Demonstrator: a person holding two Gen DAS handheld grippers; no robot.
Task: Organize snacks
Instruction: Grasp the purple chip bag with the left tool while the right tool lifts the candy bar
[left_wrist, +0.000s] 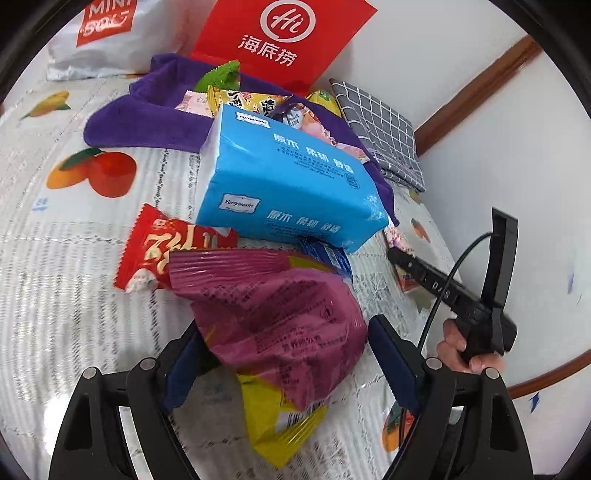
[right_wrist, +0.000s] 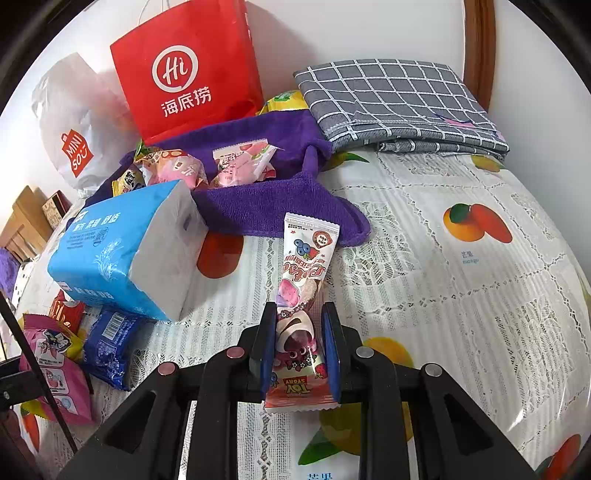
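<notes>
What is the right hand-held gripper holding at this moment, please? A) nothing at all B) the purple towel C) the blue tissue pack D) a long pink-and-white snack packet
D: in the right wrist view the right hand-held gripper is shut on the long snack packet, which sticks out ahead of its pads.

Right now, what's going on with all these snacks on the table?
A person is sorting snacks with two handheld grippers. The right gripper is shut on a long pink and white snack packet. The left gripper straddles a magenta and yellow snack bag, jaws not yet pressing it. More snacks sit on the purple towel.
</notes>
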